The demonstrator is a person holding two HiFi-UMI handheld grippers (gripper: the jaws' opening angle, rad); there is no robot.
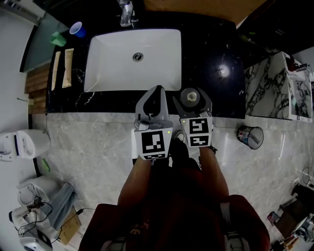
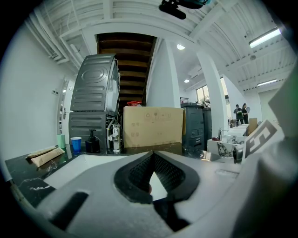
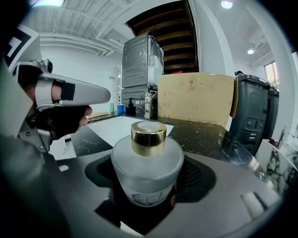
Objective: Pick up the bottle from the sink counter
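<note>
Over the sink counter, head view: the white basin lies in black veined stone, with the faucet at its far edge. A blue cup and two wrapped packets lie far left. The left gripper reaches over the basin's near rim, jaws clenched tip to tip with nothing held. Just beside it on the right, the right gripper brackets the bottle at the counter's near edge. A waste bin stands on the pale floor to the right.

Left gripper view: the left gripper's tips meet at an apex, leaving only a small triangular gap beneath them, and it is empty. Beyond lie the basin, the blue cup, a dark pump dispenser and a cardboard box.

Right gripper view: the right gripper stands wide, its pads against both flanks of the bottle, a squat frosted vessel with a gold cap; the jaws are grasping it. Whether its base rests on the stone cannot be told. The left gripper and its gloved hand appear at left, apart from the bottle, with the cardboard box far behind.
</note>
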